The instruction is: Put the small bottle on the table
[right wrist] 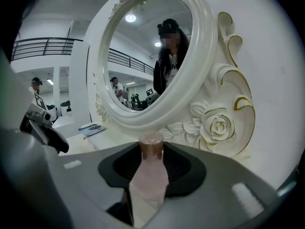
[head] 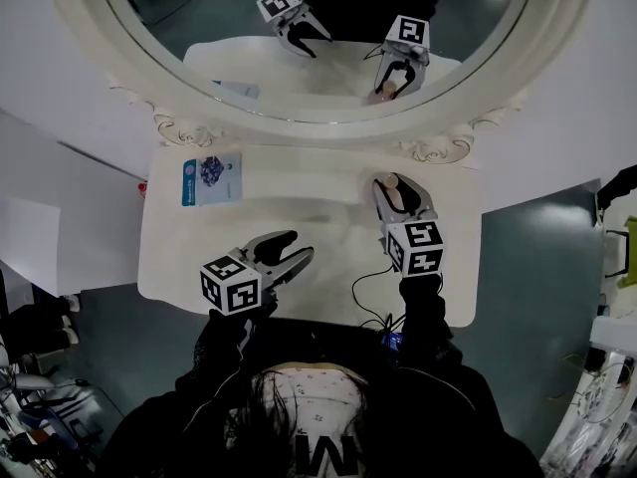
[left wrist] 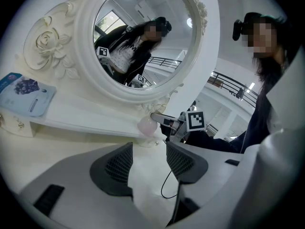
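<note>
The small bottle (right wrist: 150,178) is pale pink with a rose-gold cap (right wrist: 151,144). It stands upright between the pads of my right gripper (right wrist: 151,171), which is shut on it. In the head view the bottle (head: 394,189) and right gripper (head: 402,191) are over the back right of the white table (head: 299,202), close to the mirror's base. Whether the bottle's base touches the tabletop is hidden. My left gripper (head: 295,248) hangs open and holds nothing over the table's front left. From the left gripper (left wrist: 148,161) I see the bottle (left wrist: 147,125) ahead.
A large oval mirror (head: 328,58) in an ornate white frame stands along the table's back edge, with carved roses (right wrist: 219,125) just beyond the bottle. A blue packet (head: 211,179) lies at the back left. A thin cable (head: 370,302) trails over the front edge.
</note>
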Motion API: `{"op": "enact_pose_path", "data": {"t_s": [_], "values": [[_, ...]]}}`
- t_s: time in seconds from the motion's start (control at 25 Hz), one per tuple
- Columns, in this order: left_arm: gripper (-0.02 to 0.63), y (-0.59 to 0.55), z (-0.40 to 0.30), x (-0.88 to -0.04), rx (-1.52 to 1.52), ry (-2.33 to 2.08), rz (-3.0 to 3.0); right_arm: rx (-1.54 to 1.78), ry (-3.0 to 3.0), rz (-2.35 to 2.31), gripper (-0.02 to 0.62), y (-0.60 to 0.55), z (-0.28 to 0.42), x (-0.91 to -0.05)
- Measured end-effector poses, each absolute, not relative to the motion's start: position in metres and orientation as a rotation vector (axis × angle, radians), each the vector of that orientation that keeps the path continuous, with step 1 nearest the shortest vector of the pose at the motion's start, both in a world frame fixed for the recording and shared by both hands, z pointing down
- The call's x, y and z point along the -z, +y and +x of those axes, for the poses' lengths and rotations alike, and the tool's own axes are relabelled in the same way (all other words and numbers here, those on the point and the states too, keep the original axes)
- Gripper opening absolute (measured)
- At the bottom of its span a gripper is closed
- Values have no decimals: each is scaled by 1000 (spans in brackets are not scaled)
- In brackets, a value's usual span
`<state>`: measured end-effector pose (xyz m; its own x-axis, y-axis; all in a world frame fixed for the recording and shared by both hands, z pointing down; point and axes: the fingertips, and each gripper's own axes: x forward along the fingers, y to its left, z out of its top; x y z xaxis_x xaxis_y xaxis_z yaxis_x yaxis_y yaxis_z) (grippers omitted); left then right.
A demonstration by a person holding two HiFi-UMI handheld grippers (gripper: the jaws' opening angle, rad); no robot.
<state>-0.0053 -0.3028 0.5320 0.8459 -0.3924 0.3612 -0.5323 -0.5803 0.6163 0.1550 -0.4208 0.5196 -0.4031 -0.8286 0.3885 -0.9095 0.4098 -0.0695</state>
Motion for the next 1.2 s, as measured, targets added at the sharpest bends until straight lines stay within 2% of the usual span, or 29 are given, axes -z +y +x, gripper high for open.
{"op": "enact_pose_path", "data": {"t_s": [0.6,0.8,1.2], "values": [[219,-297,-28,-521,-214,-694,2281,-338,-2403,1619,153,-444,153,-518],[219,-291,-40,-519,-208,-714,2279,-405,-2387,1706,193,-442,159,-520],[219,-279,-57,-517,-193,-724,2279,-532,-2454,1815,193,-403,168,-490]]}}
